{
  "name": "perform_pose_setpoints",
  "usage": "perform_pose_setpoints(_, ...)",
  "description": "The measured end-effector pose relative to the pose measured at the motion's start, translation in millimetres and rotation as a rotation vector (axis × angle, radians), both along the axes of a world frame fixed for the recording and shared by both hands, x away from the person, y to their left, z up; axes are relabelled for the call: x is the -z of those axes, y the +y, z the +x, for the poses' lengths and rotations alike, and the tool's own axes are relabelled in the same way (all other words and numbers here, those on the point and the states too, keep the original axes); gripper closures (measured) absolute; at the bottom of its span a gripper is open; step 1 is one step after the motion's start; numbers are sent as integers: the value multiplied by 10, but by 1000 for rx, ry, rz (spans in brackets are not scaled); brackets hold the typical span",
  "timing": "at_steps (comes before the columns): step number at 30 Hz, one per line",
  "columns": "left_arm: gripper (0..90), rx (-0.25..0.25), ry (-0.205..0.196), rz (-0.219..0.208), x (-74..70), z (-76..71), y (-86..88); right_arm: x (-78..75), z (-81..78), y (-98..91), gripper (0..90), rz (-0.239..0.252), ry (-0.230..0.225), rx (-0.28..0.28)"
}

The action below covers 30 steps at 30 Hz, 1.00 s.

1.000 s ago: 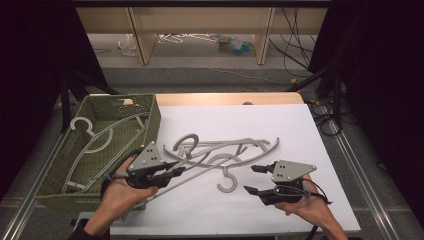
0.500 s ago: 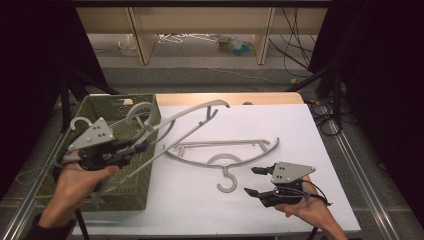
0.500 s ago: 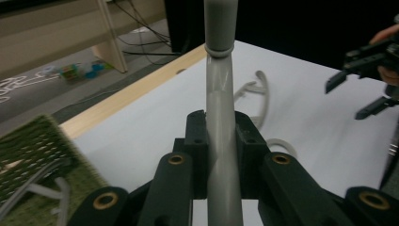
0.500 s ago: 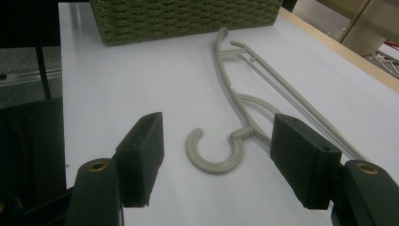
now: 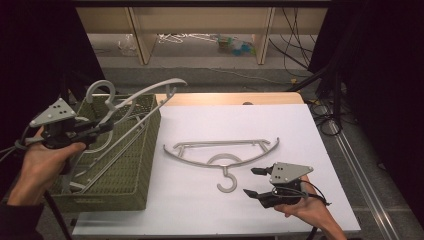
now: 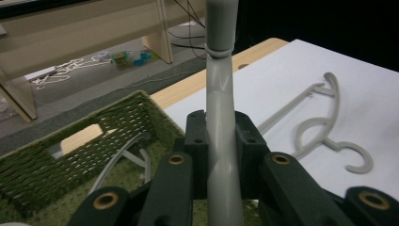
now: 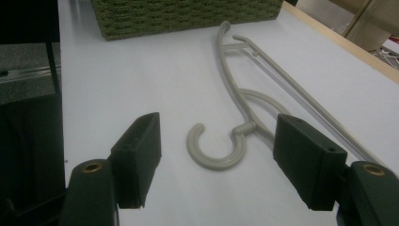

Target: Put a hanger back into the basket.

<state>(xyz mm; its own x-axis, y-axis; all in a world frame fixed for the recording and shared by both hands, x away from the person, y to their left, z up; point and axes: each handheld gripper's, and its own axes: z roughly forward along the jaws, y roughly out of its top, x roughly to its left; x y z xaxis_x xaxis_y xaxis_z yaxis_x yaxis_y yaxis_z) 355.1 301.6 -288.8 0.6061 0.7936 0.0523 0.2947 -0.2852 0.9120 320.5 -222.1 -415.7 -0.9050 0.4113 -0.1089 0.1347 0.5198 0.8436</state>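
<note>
My left gripper point(image 5: 102, 127) is clamped on the arm of a grey hanger point(image 5: 150, 92) and holds it above the green woven basket point(image 5: 142, 175), which sits at the left edge of the desk point(image 5: 210, 215). The held hanger tilts, its far end past the basket's back rim, its bar running down toward the basket's inside. More hangers point(image 5: 87, 165) lie inside the basket (how many I cannot tell). In the left gripper view my pads point(image 6: 195, 141) press on the hanger's arm from both sides.

My right gripper point(image 5: 252, 181) rests near the front right corner of the desk; its jaws have just been opening and stand apart with nothing between them. The second hanger point(image 5: 222, 150) lies flat mid-desk, its hook point(image 7: 216, 146) pointing toward those jaws, just beyond them. Bare desk surrounds that hanger on all sides.
</note>
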Motion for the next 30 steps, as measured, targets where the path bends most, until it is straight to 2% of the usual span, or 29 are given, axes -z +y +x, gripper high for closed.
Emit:
perform_pose_setpoints(2, 786, -31, 1, -17, 31, 68, 146, 5, 2, 2, 321, 0, 1, 1)
perform_pose_setpoints(7, 786, -65, 5, -18, 81, 142, 301, 5, 2, 7, 304, 8, 1, 7)
perform_pose_setpoints(9, 786, -95, 13, -19, 149, 200, 416, 6, 12, -2, 282, 3, 7, 17)
perform_pose_setpoints(14, 786, -118, 22, -8, 243, 250, 517, 17, 17, 2, 260, 17, 10, 33)
perform_pose_setpoints(16, 786, -131, 35, -7, 321, 299, 597, 19, 16, 5, 260, 16, 8, 31)
perform_pose_setpoints(19, 786, -142, 43, 0, 361, 324, 635, 22, 19, 2, 260, 12, 10, 32)
perform_pose_setpoints(20, 786, -144, 46, 20, 388, 337, 656, 23, 20, 1, 260, 11, 11, 32)
perform_pose_setpoints(30, 786, -139, 71, 59, 497, 381, 731, 27, 18, 4, 259, 7, 20, 27)
